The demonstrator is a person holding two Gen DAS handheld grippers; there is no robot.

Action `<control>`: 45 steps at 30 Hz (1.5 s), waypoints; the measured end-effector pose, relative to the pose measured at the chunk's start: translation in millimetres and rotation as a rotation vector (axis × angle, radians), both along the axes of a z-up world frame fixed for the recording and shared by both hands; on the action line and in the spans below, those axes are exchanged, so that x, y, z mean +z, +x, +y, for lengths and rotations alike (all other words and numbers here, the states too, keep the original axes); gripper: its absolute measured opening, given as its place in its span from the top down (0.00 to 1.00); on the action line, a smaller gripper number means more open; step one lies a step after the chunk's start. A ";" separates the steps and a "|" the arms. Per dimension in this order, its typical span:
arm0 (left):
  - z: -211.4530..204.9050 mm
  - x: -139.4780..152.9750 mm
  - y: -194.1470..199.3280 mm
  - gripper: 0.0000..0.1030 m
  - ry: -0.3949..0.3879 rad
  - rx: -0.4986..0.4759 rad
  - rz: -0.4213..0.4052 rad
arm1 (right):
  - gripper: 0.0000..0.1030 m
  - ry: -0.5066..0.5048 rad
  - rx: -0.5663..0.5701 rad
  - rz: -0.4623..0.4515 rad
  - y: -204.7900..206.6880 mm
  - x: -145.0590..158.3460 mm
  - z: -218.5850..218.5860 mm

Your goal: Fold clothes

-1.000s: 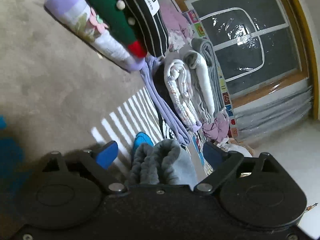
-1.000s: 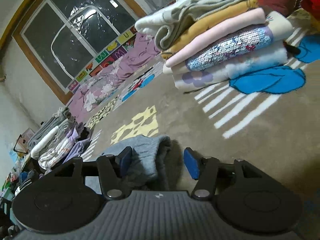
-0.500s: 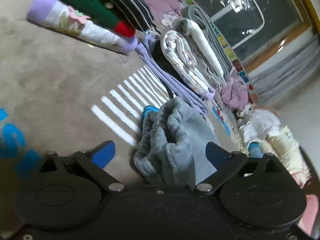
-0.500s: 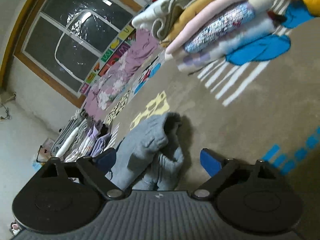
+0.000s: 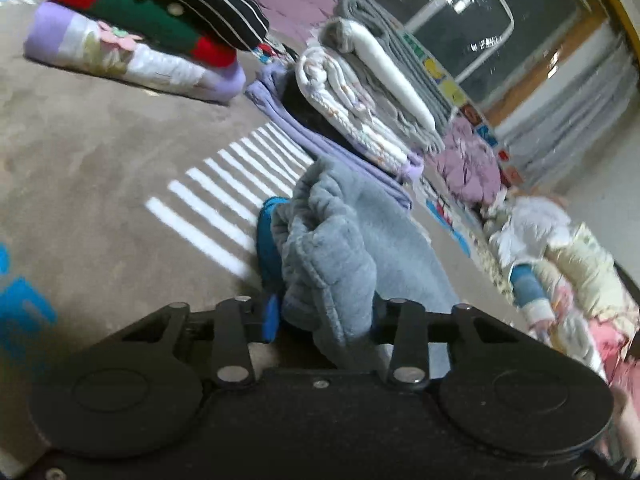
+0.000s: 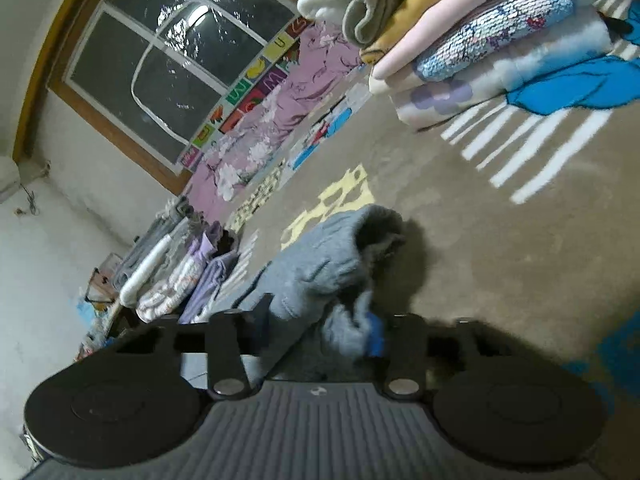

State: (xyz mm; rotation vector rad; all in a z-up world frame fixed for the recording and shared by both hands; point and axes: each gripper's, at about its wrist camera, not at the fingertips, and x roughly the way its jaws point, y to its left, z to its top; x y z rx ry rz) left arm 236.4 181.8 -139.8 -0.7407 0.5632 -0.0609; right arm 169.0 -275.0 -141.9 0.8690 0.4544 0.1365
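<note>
A fluffy grey garment (image 5: pixel 340 256) lies bunched on the brown carpet (image 5: pixel 92 168). My left gripper (image 5: pixel 322 318) is shut on one end of it, and the cloth bulges up between the blue pads. In the right wrist view the same grey garment (image 6: pixel 328 264) lies ahead with its rolled end pointing away. My right gripper (image 6: pixel 320 330) is shut on its near edge.
A stack of folded clothes (image 5: pixel 132 28) and a second folded pile (image 5: pixel 372 92) lie ahead of the left gripper. Loose clothes (image 5: pixel 560 256) lie at the right. A tall folded stack (image 6: pixel 480 32) stands at the far right of the right wrist view, and a window (image 6: pixel 180 60) is behind.
Both grippers were open around the grey garment and have closed on it. Both views have tilted and the garment now bulges up between the fingers.
</note>
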 end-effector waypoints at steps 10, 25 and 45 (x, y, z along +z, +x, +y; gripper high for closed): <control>-8.8 47.2 -57.0 0.67 -0.116 0.040 -0.057 | 0.72 0.071 -0.026 -0.123 -29.9 17.3 -2.1; 5.0 47.0 -133.4 0.67 -0.215 0.078 0.045 | 0.73 0.202 -0.002 -0.105 -115.1 38.4 -17.2; 5.5 61.5 -167.6 0.36 0.239 0.049 -0.033 | 0.44 -0.165 -0.068 -0.036 -167.3 41.9 -30.2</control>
